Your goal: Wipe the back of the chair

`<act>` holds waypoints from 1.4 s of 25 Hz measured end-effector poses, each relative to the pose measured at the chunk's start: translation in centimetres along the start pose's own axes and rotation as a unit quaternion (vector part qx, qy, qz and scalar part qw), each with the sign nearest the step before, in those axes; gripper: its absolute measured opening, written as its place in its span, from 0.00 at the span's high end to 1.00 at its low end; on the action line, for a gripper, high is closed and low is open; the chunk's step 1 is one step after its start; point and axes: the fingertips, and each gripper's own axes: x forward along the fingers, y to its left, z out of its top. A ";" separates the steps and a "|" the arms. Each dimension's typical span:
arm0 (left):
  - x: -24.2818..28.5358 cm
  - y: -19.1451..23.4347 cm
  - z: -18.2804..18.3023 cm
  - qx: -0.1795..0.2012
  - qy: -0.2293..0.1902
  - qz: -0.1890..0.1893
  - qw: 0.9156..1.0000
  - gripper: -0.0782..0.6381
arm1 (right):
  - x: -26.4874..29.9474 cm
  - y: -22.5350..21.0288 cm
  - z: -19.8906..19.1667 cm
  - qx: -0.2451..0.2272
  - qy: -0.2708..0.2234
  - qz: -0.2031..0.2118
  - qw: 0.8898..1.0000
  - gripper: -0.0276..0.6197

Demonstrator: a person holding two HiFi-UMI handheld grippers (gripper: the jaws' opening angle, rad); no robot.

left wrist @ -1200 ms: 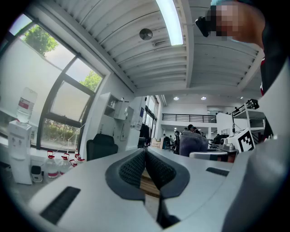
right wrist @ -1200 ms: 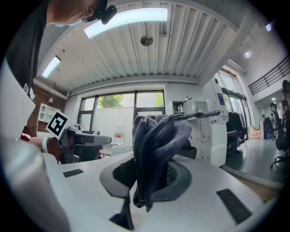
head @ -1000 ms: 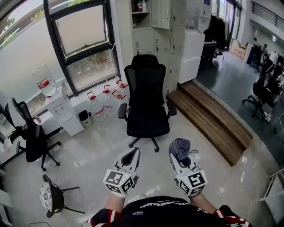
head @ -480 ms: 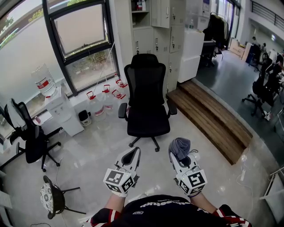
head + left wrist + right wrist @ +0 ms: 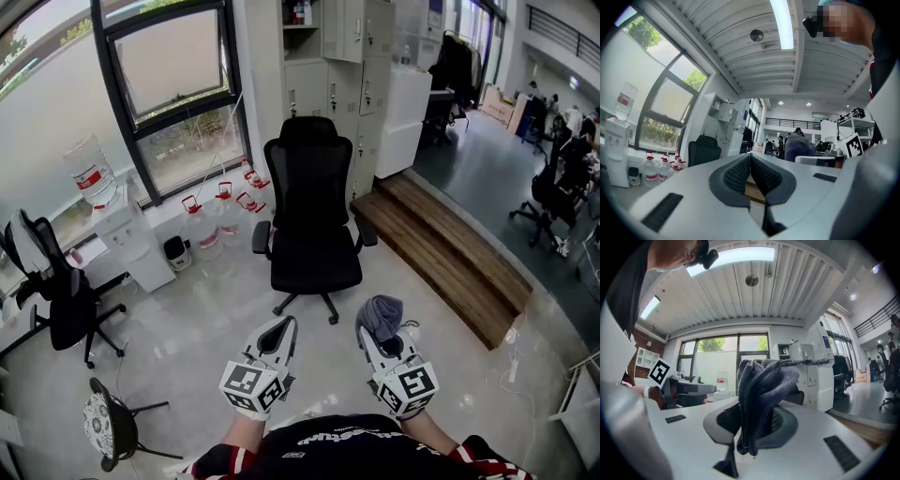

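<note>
A black office chair [image 5: 312,211] stands in the middle of the floor, its seat facing me and its tall backrest [image 5: 308,176] toward the lockers. In the left gripper view the chair [image 5: 704,151] shows small at the left. My right gripper [image 5: 378,326] is shut on a grey cloth [image 5: 379,315], which sticks up bunched between the jaws [image 5: 761,394]. My left gripper [image 5: 279,328] is shut with nothing in it; its pads [image 5: 740,172] meet. Both grippers are held low near my body, well short of the chair.
A second black chair [image 5: 58,291] stands at the left and a small stool [image 5: 105,424] at the lower left. Water bottles [image 5: 220,215] and a dispenser [image 5: 112,211] line the window wall. A raised wooden step [image 5: 450,258] runs along the right. Lockers [image 5: 342,56] stand behind the chair.
Both grippers have stayed in place and the view has shifted only slightly; the cloth remains held in the right gripper.
</note>
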 end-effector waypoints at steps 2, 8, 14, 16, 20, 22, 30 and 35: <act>-0.2 0.5 -0.4 -0.005 -0.001 -0.004 1.000 0.86 | 0.4 0.5 -0.1 -0.003 -0.001 -0.001 1.000 0.84; -0.4 1.8 -1.3 -0.017 0.005 -0.009 1.000 0.86 | 1.2 1.4 -1.1 -0.003 0.011 -0.002 1.000 0.84; 0.5 3.3 -1.9 -0.019 0.012 -0.004 1.000 0.86 | 3.2 0.8 -2.1 -0.001 0.017 0.002 1.000 0.84; 1.2 4.1 -2.2 -0.021 0.016 0.001 1.000 0.86 | 4.4 0.2 -2.5 0.007 0.020 0.009 1.000 0.84; 3.2 6.2 -2.3 -0.024 0.024 0.018 0.999 0.86 | 7.8 -1.3 -3.1 0.013 0.025 0.029 0.999 0.84; 4.7 7.3 -2.3 -0.022 0.027 0.024 0.999 0.86 | 9.6 -2.4 -3.0 0.017 0.021 0.038 0.999 0.84; 16.0 11.1 -0.1 -0.009 0.020 0.030 0.999 0.86 | 18.2 -11.0 -1.6 0.021 0.006 0.059 0.998 0.84; 23.9 12.8 1.6 0.004 0.018 0.034 0.999 0.86 | 22.7 -17.3 -0.1 0.021 -0.007 0.065 0.998 0.84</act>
